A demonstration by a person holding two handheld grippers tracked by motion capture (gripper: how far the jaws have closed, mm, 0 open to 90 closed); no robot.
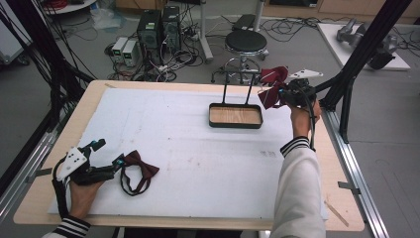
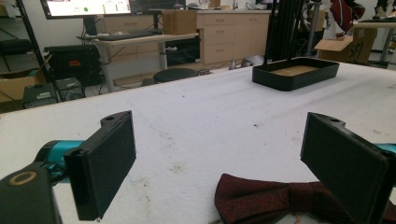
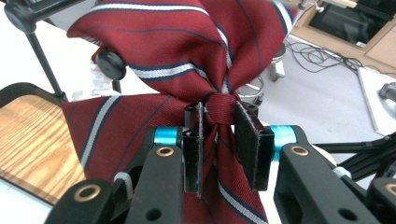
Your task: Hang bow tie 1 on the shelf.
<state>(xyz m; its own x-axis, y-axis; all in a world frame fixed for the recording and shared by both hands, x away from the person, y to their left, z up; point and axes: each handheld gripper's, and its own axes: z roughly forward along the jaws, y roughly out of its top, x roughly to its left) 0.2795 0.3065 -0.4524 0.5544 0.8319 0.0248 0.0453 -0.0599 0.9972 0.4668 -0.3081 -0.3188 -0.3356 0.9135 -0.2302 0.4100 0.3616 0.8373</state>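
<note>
A red bow tie with white and navy stripes (image 1: 273,82) (image 3: 163,42) hangs in the air just right of the black tray's far corner. My right gripper (image 1: 285,94) (image 3: 220,116) is shut on its centre knot, one pad on each side. A plain dark maroon bow tie (image 1: 141,168) (image 2: 261,200) with its neck strap lies on the white mat at the front left. My left gripper (image 1: 109,152) (image 2: 219,154) rests on the mat beside it, open wide, with the tie's near wing low between the jaws and untouched.
A black tray with a wooden floor (image 1: 235,125) (image 2: 294,77) (image 3: 18,91) sits at the mat's far centre, with two thin black posts (image 1: 225,87) rising behind it. A stool (image 1: 246,42) and computer towers stand beyond the table. A black frame post (image 1: 346,74) rises at the right edge.
</note>
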